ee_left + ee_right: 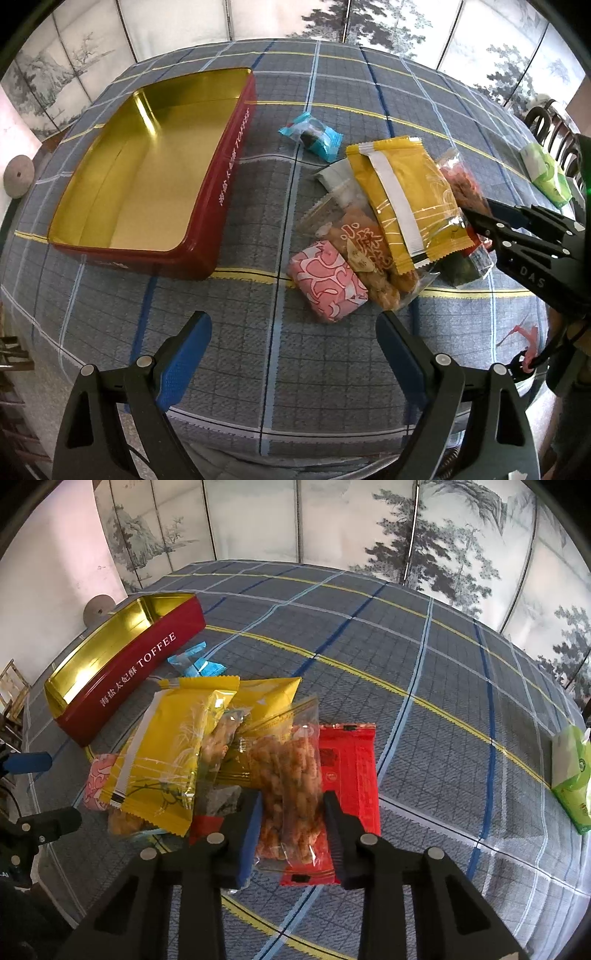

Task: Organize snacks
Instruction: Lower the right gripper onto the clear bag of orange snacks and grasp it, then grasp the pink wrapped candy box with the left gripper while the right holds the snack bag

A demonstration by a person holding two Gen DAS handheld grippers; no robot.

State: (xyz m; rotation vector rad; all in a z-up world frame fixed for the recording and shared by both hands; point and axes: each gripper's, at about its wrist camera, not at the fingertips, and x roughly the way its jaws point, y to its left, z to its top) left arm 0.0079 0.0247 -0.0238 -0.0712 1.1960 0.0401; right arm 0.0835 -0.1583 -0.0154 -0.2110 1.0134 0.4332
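Observation:
An open red toffee tin (221, 177) with a gold inside stands empty at the left; it also shows in the right wrist view (122, 672). A pile of snack packets lies to its right: a yellow packet (406, 195), a pink wrapped sweet (327, 284), a blue sweet (314, 134). My left gripper (293, 354) is open and empty, in front of the pile. My right gripper (291, 823) has its jaws around a clear packet of orange fried twists (288, 786) on a red packet (351, 771); they seem to touch its sides.
A green tissue pack (572, 779) lies at the table's right edge. The plaid tablecloth (424, 646) covers the table. A painted folding screen (461, 535) stands behind. A chair back (550, 125) shows at the far right.

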